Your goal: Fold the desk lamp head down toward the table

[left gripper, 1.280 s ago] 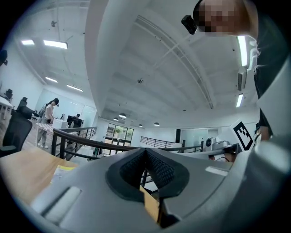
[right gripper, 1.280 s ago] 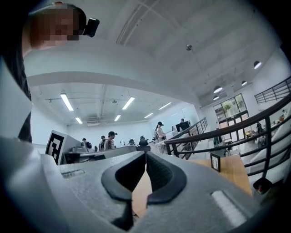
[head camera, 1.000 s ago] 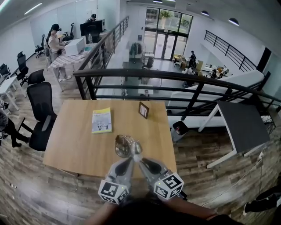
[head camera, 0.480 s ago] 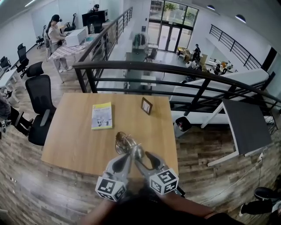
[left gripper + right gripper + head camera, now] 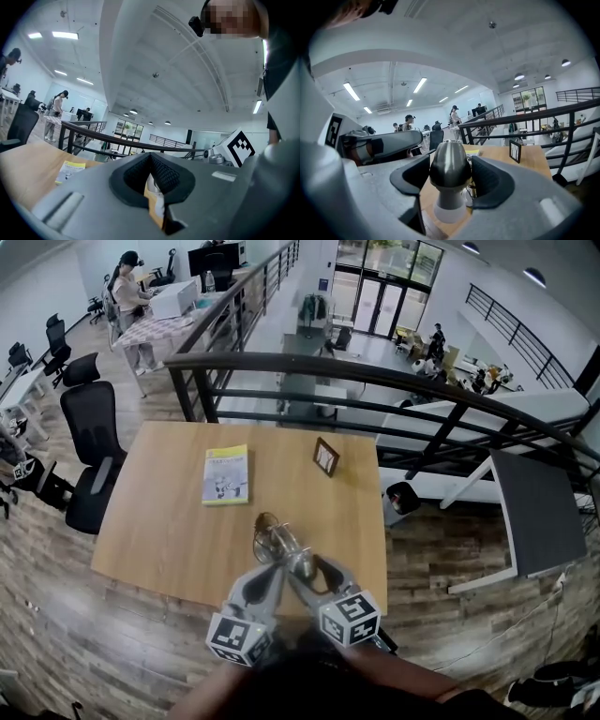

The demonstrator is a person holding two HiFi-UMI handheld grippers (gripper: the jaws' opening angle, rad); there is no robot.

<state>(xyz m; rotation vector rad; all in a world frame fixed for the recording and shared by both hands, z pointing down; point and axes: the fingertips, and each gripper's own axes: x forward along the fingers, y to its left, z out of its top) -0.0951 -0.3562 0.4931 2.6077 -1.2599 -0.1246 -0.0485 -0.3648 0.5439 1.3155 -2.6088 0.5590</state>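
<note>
The desk lamp stands near the front edge of the wooden table (image 5: pixel 169 521). Its wire-cage head (image 5: pixel 269 537) tilts to the left and its metal socket (image 5: pixel 300 563) is just behind it. In the right gripper view the socket (image 5: pixel 449 164) sits between the pads of my right gripper (image 5: pixel 450 174), whose jaws are opening and no longer clamp it. My left gripper (image 5: pixel 277 570) is close beside the lamp on its left. In its own view the left gripper (image 5: pixel 151 161) has its pads meeting at the tips, shut, with only table and a pale part seen through the gap below.
A yellow booklet (image 5: pixel 226 474) lies on the table's far left and a small picture frame (image 5: pixel 326 457) stands at the far right. A black railing (image 5: pixel 375 381) runs behind the table. An office chair (image 5: pixel 89 418) is at its left, a bin (image 5: pixel 401 498) and another desk (image 5: pixel 544 512) at its right.
The right gripper's jaws have spread apart around the lamp socket. Both grippers have drawn slightly toward the near edge of the table and lower.
</note>
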